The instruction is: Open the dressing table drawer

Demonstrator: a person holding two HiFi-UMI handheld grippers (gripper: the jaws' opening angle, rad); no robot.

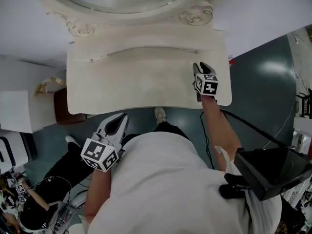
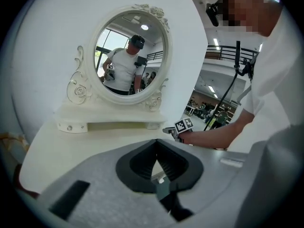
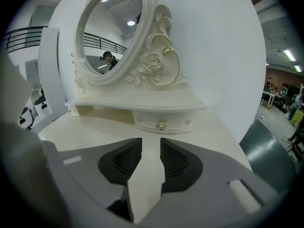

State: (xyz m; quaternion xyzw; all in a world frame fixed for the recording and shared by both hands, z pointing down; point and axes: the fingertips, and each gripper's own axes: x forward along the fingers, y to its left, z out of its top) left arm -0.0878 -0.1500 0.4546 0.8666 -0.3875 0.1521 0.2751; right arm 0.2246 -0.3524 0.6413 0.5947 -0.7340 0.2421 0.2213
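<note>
The cream dressing table (image 1: pixel 131 91) stands below its oval mirror (image 2: pixel 129 56). A small drawer (image 3: pixel 164 123) with a gold knob (image 3: pixel 161 125) sits under the raised back shelf (image 3: pixel 137 101), at its right end. My right gripper (image 1: pixel 199 66) hovers over the tabletop's right side and points at that drawer, a short way in front of it. Its jaws (image 3: pixel 151 148) are open with nothing between them. My left gripper (image 1: pixel 122 117) hangs off the table's front edge, its jaws (image 2: pixel 156 144) shut and empty. A second knob (image 2: pixel 70 127) shows at the shelf's left end.
A brown stool (image 1: pixel 66 106) stands by the table's left front corner. A white panel (image 1: pixel 14 111) is further left. A black box (image 1: pixel 273 172) with a cable hangs at my right side. My shoe (image 1: pixel 160 114) rests on the dark green floor (image 1: pixel 263 82).
</note>
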